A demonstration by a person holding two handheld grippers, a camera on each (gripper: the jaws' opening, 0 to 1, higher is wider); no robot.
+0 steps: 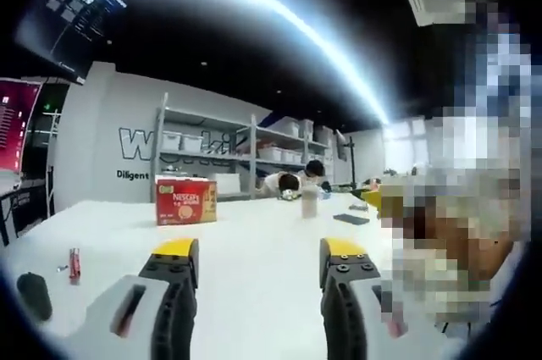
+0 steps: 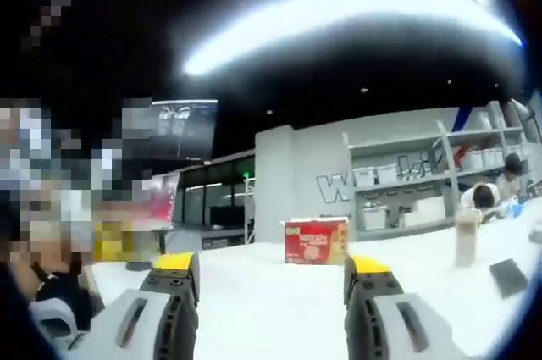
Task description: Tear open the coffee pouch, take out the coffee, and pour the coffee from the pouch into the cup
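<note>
Two hand-held tools are hovering over a white worktop (image 1: 254,241) in an open workshop, both with jaws standing apart and gripping nothing. In the left gripper view, the left tool (image 1: 260,252) is pointing across the worktop toward a red coffee box (image 1: 185,200), which is standing upright well beyond the yellow-tipped jaws and a little to the left of the gap between them. A small red coffee pouch (image 1: 74,264) is lying flat on the worktop, nearer the camera than the box and well off to the box's left, outside the left jaw and touching neither tool. A dark rounded object (image 1: 34,295) is resting nearer still, on the same side as the pouch. A clear cup (image 1: 310,201) is standing upright to the right of the box, at about the same depth, with a flat dark item (image 1: 351,218) lying just past the cup, farther from the box.

In the right gripper view, the right tool (image 2: 273,268) is likewise released, its jaws framing the same box (image 2: 316,240), which is sitting far ahead between them. The cup (image 2: 466,236) is standing to the right of the box, well apart from it, and the dark flat item (image 2: 508,277) is lying nearer the camera beyond the cup. Grey shelving (image 2: 406,182) with white bins is lining the wall behind the box.
</note>
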